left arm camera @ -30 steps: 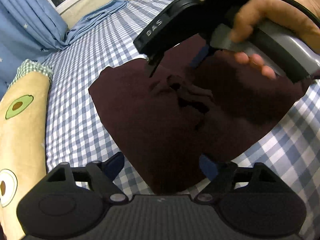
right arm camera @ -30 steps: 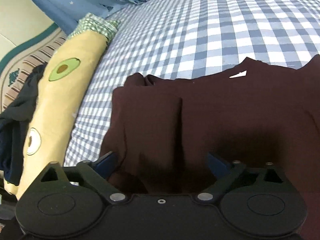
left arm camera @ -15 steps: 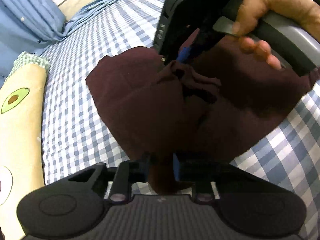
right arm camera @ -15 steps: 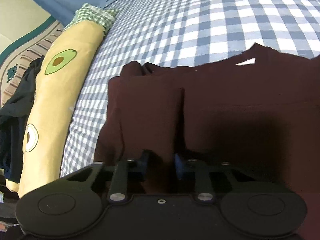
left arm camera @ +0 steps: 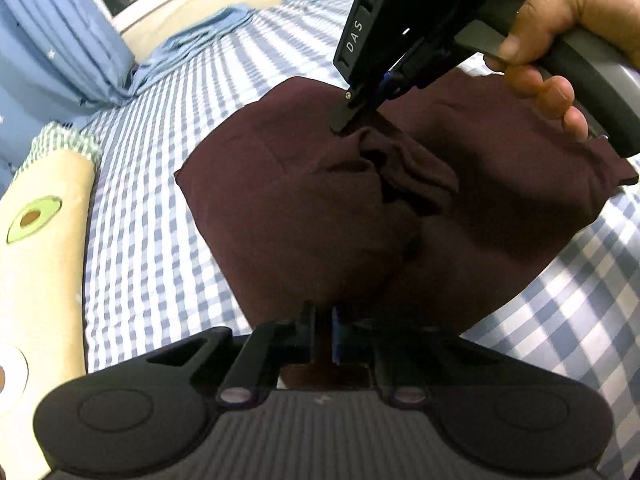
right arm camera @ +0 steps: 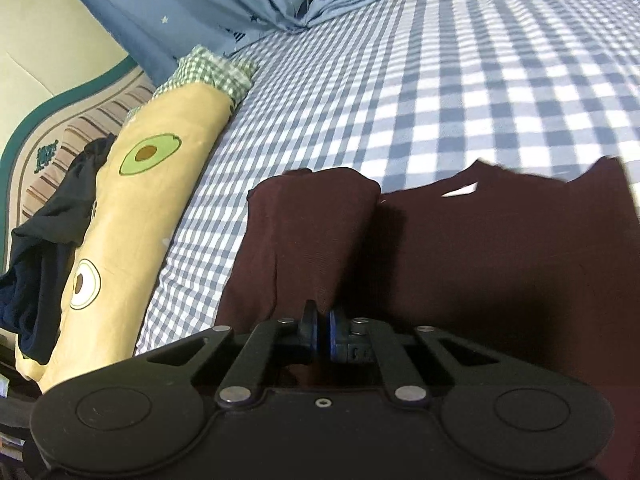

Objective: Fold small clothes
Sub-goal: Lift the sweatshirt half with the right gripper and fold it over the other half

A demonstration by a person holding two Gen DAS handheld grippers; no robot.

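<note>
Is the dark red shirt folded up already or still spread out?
Partly folded: the dark red shirt has one side flap turned over its front, while the rest lies flat on the checked sheet.

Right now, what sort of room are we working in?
Most likely a bedroom: the dark maroon garment lies on a bed with a blue-and-white checked sheet, an avocado-print bolster pillow along one side, and a blue star-print curtain behind.

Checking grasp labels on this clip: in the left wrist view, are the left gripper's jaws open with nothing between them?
No. The left gripper has its jaws closed on the near edge of the maroon garment.
</note>
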